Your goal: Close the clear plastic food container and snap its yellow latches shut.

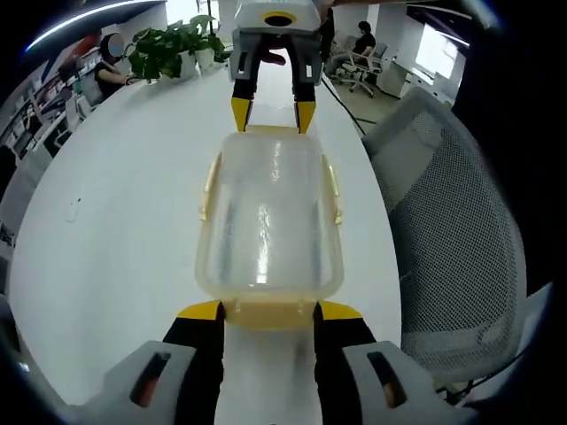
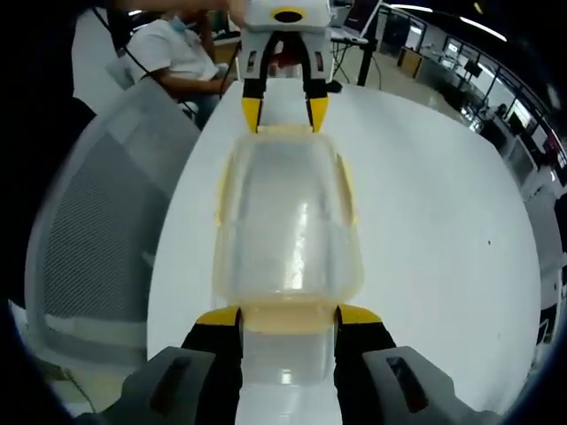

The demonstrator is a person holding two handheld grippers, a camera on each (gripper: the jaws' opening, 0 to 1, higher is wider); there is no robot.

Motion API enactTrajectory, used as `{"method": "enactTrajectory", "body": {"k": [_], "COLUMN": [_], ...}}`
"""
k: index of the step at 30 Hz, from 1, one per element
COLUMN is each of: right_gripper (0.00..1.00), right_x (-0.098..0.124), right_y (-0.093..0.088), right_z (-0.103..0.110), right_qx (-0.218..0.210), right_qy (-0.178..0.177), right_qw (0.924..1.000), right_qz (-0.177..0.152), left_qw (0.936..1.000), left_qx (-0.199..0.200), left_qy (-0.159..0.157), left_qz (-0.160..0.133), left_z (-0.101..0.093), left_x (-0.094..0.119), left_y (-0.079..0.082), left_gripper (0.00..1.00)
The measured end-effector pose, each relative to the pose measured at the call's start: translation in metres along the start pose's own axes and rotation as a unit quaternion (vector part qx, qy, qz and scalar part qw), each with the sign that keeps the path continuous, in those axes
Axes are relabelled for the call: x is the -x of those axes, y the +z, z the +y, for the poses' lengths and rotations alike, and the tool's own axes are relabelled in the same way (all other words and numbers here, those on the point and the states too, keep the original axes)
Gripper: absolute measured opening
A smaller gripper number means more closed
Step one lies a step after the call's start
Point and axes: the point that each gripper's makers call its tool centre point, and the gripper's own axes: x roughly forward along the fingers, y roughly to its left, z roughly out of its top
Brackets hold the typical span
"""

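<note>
The clear plastic container (image 1: 270,221) lies lengthwise on the white table (image 1: 115,230) with its lid resting on top. Pale yellow latches (image 1: 334,188) run along its long sides and both ends. My left gripper (image 1: 270,312) is open at the near end, its yellow tips flanking the end latch (image 1: 270,317). My right gripper (image 1: 274,115) stands open at the far end, tips either side of that latch. In the right gripper view the same container (image 2: 288,221) stretches from my right gripper (image 2: 288,316) to the left gripper (image 2: 285,113). I cannot tell whether the latches are snapped.
A grey mesh office chair (image 1: 452,221) stands close against the table edge beside the container, seen again as the chair (image 2: 89,230). Potted plants (image 1: 173,49) sit at the table's far end. A seated person (image 2: 177,53) is beyond the table. Bare tabletop (image 2: 443,204) spreads to the other side.
</note>
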Motion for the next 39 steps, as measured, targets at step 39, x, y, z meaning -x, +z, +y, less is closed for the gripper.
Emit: {"method": "enactTrajectory", "body": {"k": [39], "right_gripper": [0.39], "right_x": [0.033], "right_y": [-0.069], "right_z": [0.004], "right_qx": [-0.009], "right_qy": [-0.01], "right_qw": [0.9999], "right_qz": [0.009], "left_qw": [0.9999], "left_qx": [-0.015], "left_qy": [-0.008], "left_qz": [0.001], "left_z": [0.0], "left_x": [-0.04], "left_y": [0.065], "left_gripper": [0.39]}}
